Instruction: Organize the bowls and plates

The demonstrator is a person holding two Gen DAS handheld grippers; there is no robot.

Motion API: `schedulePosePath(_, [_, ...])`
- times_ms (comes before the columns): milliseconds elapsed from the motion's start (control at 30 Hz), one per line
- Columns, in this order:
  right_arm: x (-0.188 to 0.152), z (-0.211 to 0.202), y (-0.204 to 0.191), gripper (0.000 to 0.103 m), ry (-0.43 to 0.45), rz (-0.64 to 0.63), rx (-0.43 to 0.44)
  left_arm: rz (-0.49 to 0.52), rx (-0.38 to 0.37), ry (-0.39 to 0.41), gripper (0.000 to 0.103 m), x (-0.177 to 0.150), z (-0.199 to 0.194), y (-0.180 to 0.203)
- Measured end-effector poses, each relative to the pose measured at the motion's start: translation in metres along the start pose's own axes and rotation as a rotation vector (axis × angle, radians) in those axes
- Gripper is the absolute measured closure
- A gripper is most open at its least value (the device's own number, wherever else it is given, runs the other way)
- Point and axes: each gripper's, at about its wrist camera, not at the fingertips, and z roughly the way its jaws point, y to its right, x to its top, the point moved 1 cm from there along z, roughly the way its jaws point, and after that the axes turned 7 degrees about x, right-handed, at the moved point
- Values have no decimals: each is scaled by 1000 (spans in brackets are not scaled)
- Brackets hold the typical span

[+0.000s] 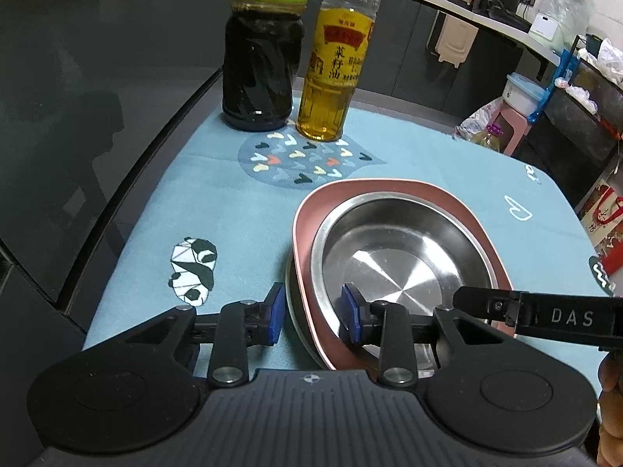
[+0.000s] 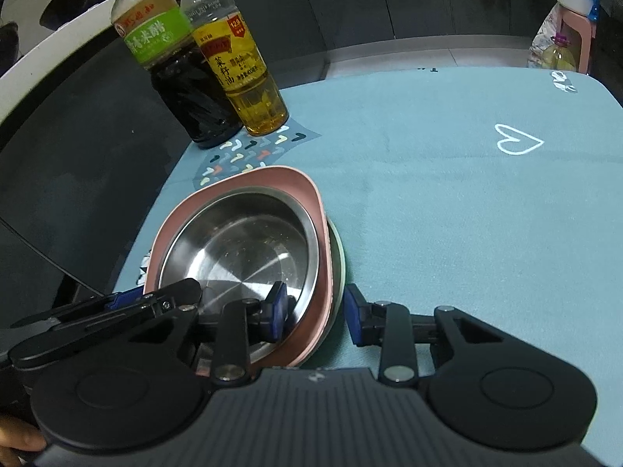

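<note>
Both grippers straddle the stack's rims

Left gripper and right gripper released; steel bowl sits in pink plate, near bottles.

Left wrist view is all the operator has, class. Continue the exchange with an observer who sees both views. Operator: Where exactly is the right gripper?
Observer: The right gripper is open and straddles the stack's rim, with one side inside the steel bowl and the other over the cloth.
Operator: What lies under the pink plate?
Observer: A pale green plate shows beneath the pink plate at that edge.
Operator: Is the vinegar bottle capped?
Observer: Yes, the vinegar bottle has a yellow cap.
</note>
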Motion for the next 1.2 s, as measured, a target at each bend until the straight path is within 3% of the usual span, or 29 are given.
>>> schedulePosePath(367, [-6,-49,-17,96,76,-6,13,3,-30,75,75,2,-48,4])
schedulePosePath(667, [-33,-92,-23,96,99,5,14,39,-51,108,75,-20,-93,18])
schedulePosePath(1200, [-100,-149,-13,95,141,57,-12,106,-104,59,75,-80,-142,47])
